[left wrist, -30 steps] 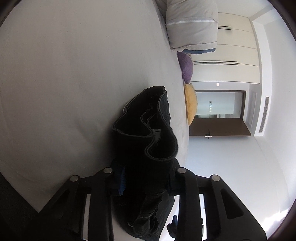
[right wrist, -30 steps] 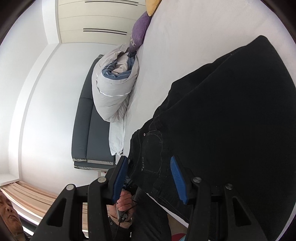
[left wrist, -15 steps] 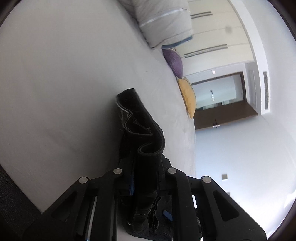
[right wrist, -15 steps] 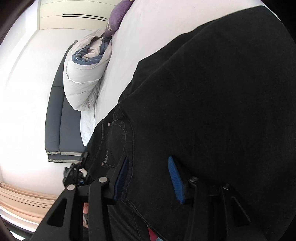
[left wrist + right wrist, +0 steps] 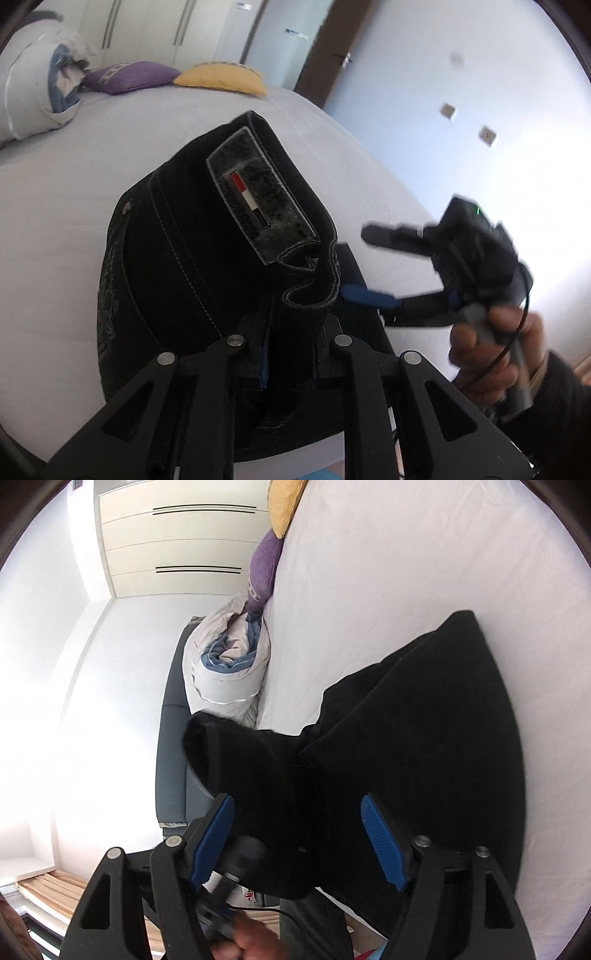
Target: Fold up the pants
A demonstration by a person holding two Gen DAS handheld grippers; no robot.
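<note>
Left gripper (image 5: 290,354) clamped on black pants (image 5: 207,258), waistband bunched.
Right gripper (image 5: 297,840) jaws just widened (nothing pinched), over pants on white bed (image 5: 406,572).

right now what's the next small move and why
Probably carry the left gripper, shut on the waistband of the pants, across and lay it flat on the bed. The right gripper has just been opening and grips nothing, so only the left controls the fold.
</note>
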